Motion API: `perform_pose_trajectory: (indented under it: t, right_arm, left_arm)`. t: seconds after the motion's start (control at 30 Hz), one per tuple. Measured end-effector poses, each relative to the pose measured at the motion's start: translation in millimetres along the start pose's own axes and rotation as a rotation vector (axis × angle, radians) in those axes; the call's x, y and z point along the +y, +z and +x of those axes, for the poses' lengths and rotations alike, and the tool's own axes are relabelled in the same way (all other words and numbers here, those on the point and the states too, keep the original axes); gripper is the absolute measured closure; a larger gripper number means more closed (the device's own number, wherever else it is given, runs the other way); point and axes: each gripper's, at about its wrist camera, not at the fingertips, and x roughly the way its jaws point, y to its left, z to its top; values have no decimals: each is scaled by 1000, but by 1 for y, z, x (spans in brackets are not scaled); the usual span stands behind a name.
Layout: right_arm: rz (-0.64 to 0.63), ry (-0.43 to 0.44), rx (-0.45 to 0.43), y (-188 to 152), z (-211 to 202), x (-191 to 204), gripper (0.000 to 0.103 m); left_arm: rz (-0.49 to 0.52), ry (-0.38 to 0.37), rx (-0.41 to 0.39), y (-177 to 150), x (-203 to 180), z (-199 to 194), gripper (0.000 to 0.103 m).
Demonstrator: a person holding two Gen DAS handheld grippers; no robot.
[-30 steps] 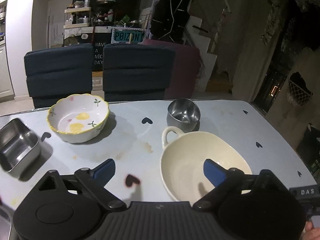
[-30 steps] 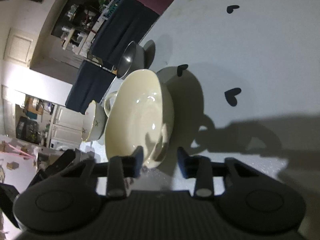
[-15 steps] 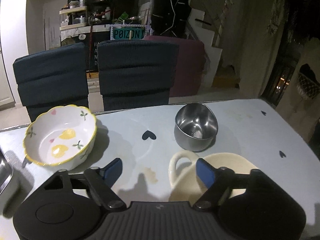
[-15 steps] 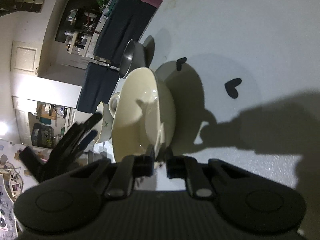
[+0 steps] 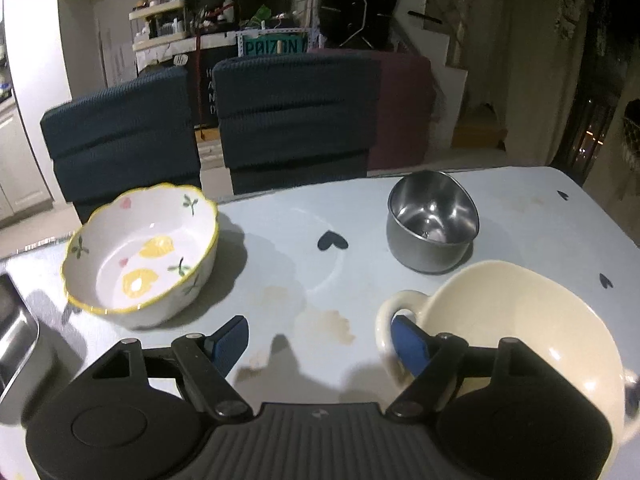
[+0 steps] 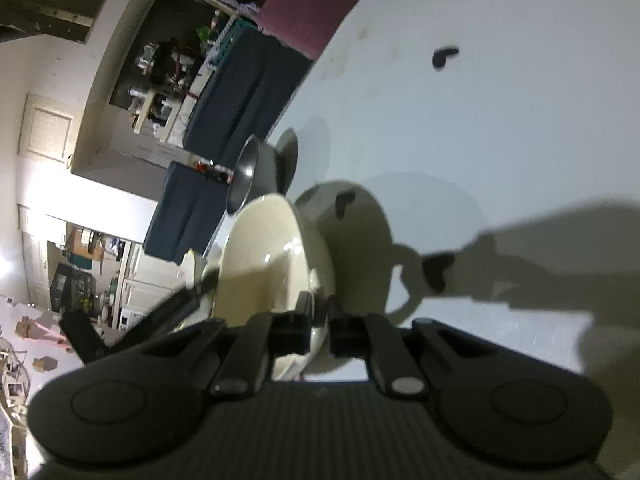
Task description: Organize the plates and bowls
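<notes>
A: What is changing with the cream bowl [image 5: 520,320]?
B: The right claw [image 6: 319,322] has just been clamping onto its rim, near the table's [image 5: 520,208] right edge; lifting looks possible. The left claw [image 5: 320,340] is staying apart, empty.

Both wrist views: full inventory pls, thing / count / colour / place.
cream bowl: 1, cream with loop handles, near right of table, rim pinched by right gripper
floral bowl: 1, white with yellow rim and fruit print, left
steel cup: 1, silver, behind cream bowl
steel tray: 1, silver, far left edge, cut off
table: 1, pale blue with black hearts
chairs: 2 dark blue, 1 maroon, far side
left gripper: open, beside cream bowl's handle
right gripper: shut on cream bowl's rim
</notes>
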Motion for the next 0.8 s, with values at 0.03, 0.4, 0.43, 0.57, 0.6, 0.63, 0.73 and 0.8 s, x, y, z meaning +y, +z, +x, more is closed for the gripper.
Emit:
perform_pose_trajectory:
  t: [0.03, 0.4, 0.43, 0.57, 0.6, 0.63, 0.73, 0.8]
  right_arm:
    - [-11, -5, -12, 3, 0, 0, 95]
    - [-140, -40, -91, 36, 22, 13, 91]
    - [-159, -46, -91, 37, 24, 15, 91]
    - [-169, -35, -64, 41, 25, 15, 89]
    - [-160, -26, -66, 43, 23, 14, 87]
    - [-164, -17, -81, 43, 19, 14, 86]
    - [-223, 3, -112, 48, 6, 18, 71]
    - [-263, -6, -114, 49, 3, 24, 57]
  left_arm:
    - [-8, -4, 7, -1, 1, -1, 23]
    - [-95, 2, 41, -27, 7, -29, 24]
    - [-110, -7, 53, -26, 9, -29, 26]
    - [-199, -58, 95, -25, 23, -28, 28]
    - [-219, -65, 98, -27, 25, -28, 28]
    - [-231, -69, 99, -28, 26, -29, 28]
    - [-247, -64, 103, -32, 26, -31, 28]
    - [-267, -52, 106, -34, 26, -32, 27]
